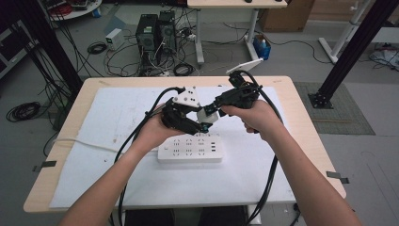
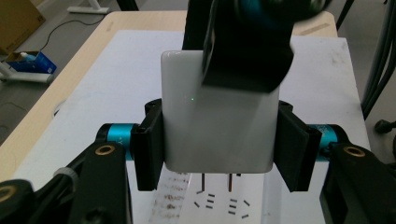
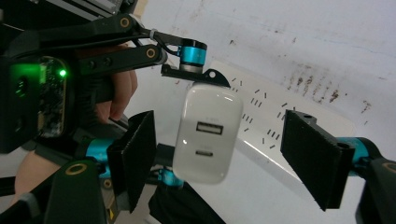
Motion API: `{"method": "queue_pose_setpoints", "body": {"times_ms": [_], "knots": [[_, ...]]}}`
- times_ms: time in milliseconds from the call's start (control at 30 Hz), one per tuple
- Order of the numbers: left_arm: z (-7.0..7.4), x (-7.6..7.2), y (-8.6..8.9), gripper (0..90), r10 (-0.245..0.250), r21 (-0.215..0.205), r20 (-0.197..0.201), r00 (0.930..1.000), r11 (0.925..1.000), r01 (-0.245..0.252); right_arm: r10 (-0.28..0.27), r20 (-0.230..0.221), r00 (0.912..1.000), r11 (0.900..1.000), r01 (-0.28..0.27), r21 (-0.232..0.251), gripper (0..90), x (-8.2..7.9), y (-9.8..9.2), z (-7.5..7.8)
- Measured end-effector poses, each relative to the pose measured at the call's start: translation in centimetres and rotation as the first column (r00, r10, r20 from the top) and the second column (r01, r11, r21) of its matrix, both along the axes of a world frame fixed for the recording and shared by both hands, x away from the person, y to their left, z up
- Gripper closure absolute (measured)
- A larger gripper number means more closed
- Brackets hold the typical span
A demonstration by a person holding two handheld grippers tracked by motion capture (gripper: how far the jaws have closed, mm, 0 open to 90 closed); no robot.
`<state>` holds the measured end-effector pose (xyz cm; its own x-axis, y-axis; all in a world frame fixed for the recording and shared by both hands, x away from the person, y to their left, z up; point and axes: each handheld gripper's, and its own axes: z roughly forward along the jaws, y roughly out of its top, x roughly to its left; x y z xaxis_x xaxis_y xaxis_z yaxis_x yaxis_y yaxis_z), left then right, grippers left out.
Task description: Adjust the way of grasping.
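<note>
While we looked down from the high view, both tongs met above the tabletop [image 1: 282, 94]: the left tongs [image 1: 203, 123] held the white charger [image 1: 209, 114] just over the power strip [image 1: 190, 149], and the right tongs [image 1: 217, 109] sat beside it. We judged the charger picked up but not yet plugged in.

From the left gripper view, the left tongs [image 2: 223, 144] were closed on the charger's [image 2: 217, 126] sides, its two prongs [image 2: 216, 183] hanging above the strip's [image 2: 219, 205] slots, apart from them. The right tongs' dark body hid the charger's top corner.

From the right gripper view, the right tongs [image 3: 229, 158] stood wide open around the charger [image 3: 208, 135], touching nothing. Its prongs faced away from us, so we could not tell their alignment with a socket.
</note>
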<state>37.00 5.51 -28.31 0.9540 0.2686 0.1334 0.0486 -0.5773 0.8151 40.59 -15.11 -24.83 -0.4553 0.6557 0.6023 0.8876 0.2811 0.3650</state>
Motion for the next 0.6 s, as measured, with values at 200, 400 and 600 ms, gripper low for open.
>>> {"method": "queue_pose_setpoints", "body": {"times_ms": [200,400,600], "knots": [[0.1,-0.2,-0.4,42.6,0.0,0.013,0.025,0.9997,0.9999,0.0,0.018,-0.012,0.9998,1.0,-0.018,-0.004,41.3,0.1,0.6,-0.6],[0.1,-0.3,-0.5,42.5,0.018,0.027,0.053,0.9985,0.9994,-0.019,0.033,-0.007,0.9994,0.999,-0.033,-0.001,58.3,0.0,1.0,-0.8],[-0.1,-0.4,-0.8,34.1,0.048,0.057,0.064,0.9968,0.997,-0.052,0.035,0.009,0.9993,0.999,-0.035,-0.02,62.2,0.1,1.1,-0.8]]}}
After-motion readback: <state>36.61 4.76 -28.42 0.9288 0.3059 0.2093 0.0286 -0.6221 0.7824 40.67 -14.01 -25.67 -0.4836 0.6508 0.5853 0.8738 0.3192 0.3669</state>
